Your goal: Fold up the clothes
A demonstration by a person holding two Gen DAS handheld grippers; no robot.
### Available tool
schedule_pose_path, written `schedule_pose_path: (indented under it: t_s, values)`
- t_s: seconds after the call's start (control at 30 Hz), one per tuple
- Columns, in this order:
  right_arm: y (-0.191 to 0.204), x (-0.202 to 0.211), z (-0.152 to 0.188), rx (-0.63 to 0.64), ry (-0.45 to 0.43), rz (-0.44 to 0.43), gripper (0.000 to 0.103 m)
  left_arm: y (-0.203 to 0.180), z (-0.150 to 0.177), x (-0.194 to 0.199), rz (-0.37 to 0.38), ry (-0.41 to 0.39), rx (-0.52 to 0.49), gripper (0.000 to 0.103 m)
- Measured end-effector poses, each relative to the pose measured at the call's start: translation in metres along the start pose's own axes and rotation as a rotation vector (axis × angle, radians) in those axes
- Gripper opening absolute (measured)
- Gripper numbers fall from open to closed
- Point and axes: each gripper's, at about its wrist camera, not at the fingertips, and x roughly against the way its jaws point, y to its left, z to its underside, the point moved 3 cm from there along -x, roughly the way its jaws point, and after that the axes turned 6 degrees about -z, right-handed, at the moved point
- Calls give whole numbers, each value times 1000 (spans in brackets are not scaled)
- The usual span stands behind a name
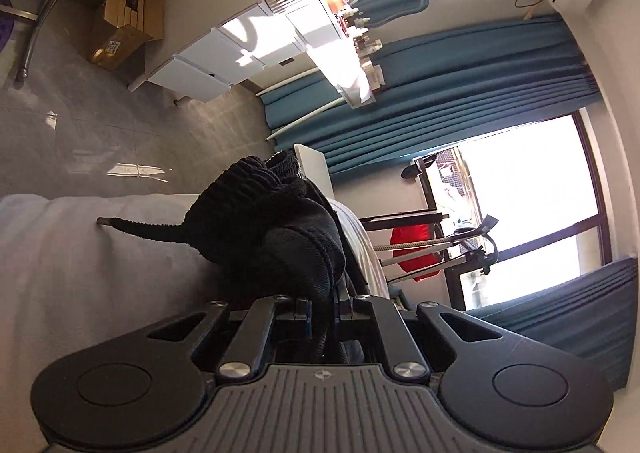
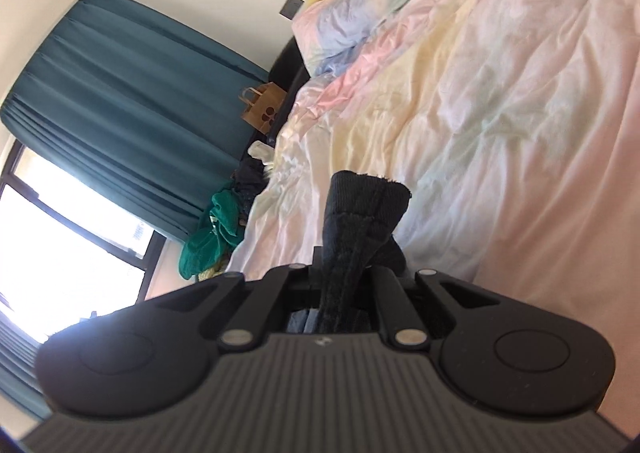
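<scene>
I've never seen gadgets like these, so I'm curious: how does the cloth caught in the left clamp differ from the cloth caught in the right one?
The left gripper is shut on a big, bunched mass of black knit garment with a thin strand trailing onto the white bedding. The right gripper is shut on a narrow, ribbed black band sticking upward, over the pastel duvet. Both pieces are black knit, possibly one garment.

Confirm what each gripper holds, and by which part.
Left tongs are shut on a bunched fold of the black knit garment. Right tongs are shut on its ribbed edge.
</scene>
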Motion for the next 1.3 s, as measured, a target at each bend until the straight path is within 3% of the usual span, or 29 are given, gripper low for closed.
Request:
schedule_pose_path:
  t_s: [0.1, 0.17, 0.23, 0.3, 0.4, 0.43, 0.5, 0.53, 0.6, 0.67, 0.7, 0.8, 0.93, 1.07, 1.3]
  values:
    - [-32, -9, 6, -96, 93, 175, 6, 23, 7, -6, -122, 54, -100, 12]
    - [-51, -13, 15, -155, 144, 263, 6, 35, 13, -9, -162, 62, -135, 14]
    - [-67, -15, 23, -232, 164, 299, 6, 35, 16, -13, -175, 60, -140, 16]
    - [-66, -18, 25, -224, 169, 306, 8, 27, 18, -13, -179, 49, -170, 28]
    - [-60, -18, 24, -182, 186, 311, 10, 11, 20, -8, -192, 25, -238, 35]
    - [-59, -17, 25, -177, 192, 309, 12, 8, 20, -5, -196, 18, -258, 37]
    - [-58, -17, 22, -187, 203, 285, 17, 1, 21, 4, -210, -2, -290, 52]
    - [-58, -16, 20, -192, 204, 270, 25, -2, 22, 11, -225, -28, -297, 59]
    - [-53, -9, 13, -169, 164, 256, 43, -13, 22, 30, -247, -105, -329, 85]
    - [-44, -1, 6, -122, 102, 245, 81, -28, 25, 45, -254, -181, -395, 92]
    - [-36, 5, 2, -85, 65, 242, 87, -38, 29, 52, -254, -211, -440, 95]
    - [-7, 17, -3, 73, -6, 200, 87, -67, 47, 63, -221, -248, -567, 99]
    - [35, 30, 2, 313, -67, 125, 87, -106, 83, 59, -153, -235, -710, 99]
    - [67, 32, 18, 489, -48, 31, 87, -137, 125, 39, -104, -210, -836, 99]
    - [101, 38, 57, 646, 10, -92, 87, -171, 200, 1, -36, -140, -1027, 99]
